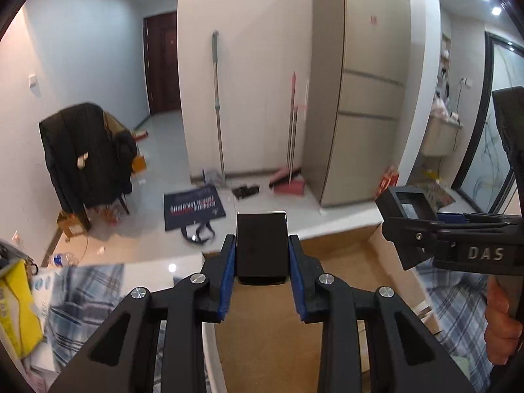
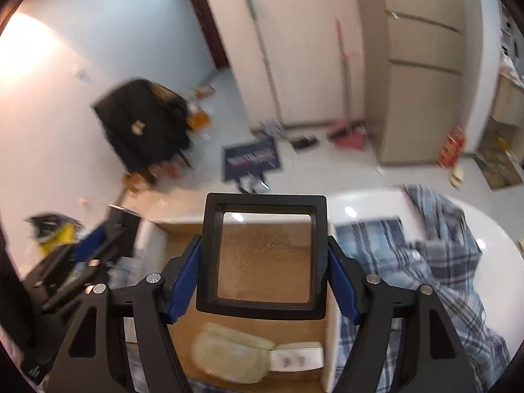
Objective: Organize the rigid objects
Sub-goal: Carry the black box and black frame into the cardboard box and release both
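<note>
My left gripper (image 1: 262,245) is shut on a glossy black rectangular block (image 1: 261,262), its blue pads pressing both sides. It hangs over the far edge of an open cardboard box (image 1: 344,268). My right gripper (image 2: 263,245) is shut on a black square frame with a clear window (image 2: 209,255), held above the same box (image 2: 183,311). Inside the box lie a pale pouch (image 2: 229,353) and a white flat item (image 2: 298,357). The left wrist view shows the right gripper (image 1: 409,209) with the frame (image 1: 389,203) at the right. In the right wrist view, the left gripper (image 2: 111,232) is blurred at the left.
The box sits on a white round table (image 2: 366,203) draped with a blue plaid cloth (image 2: 442,262). A yellow packet (image 1: 16,311) lies at the left. On the floor beyond are a chair with a black jacket (image 1: 85,154), a dark mat (image 1: 193,208), a broom and dustpan (image 1: 288,183) and a fridge (image 1: 360,98).
</note>
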Available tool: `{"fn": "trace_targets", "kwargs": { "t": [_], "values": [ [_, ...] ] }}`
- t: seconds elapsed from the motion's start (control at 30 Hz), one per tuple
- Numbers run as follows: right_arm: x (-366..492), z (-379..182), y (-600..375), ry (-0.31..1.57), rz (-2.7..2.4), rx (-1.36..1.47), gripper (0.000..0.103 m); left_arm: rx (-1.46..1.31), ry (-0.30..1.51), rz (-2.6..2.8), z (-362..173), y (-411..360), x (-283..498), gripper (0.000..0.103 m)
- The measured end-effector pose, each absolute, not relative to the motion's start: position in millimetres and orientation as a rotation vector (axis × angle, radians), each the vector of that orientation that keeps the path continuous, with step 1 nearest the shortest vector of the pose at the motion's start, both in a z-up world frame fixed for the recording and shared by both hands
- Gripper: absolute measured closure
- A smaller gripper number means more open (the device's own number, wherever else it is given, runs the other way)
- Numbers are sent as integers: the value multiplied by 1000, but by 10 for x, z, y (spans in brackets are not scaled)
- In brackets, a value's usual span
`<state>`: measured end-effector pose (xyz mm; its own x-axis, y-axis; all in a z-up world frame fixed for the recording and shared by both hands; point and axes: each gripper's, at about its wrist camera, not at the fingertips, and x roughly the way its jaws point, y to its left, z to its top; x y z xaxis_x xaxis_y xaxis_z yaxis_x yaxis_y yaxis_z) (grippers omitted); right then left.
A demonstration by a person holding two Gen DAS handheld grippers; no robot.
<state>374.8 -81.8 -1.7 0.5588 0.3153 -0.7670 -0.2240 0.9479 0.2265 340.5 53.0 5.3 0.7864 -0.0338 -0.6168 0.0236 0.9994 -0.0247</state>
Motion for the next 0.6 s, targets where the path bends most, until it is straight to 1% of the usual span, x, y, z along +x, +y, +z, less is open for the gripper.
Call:
{"fn": "trace_targets", "kwargs": {
  "t": [0.27, 0.43, 0.6],
  "values": [
    [3949, -406, -694, 1029, 350, 79, 33, -53, 800, -16, -411, 585, 3638, 71],
    [3988, -567, -661, 1079, 380, 67, 33, -44, 872, 0, -568, 552, 3706, 71],
    [4042, -712, -604, 1107, 346, 35, 33, -37, 886, -6, -632, 523, 3713, 71]
  ]
}}
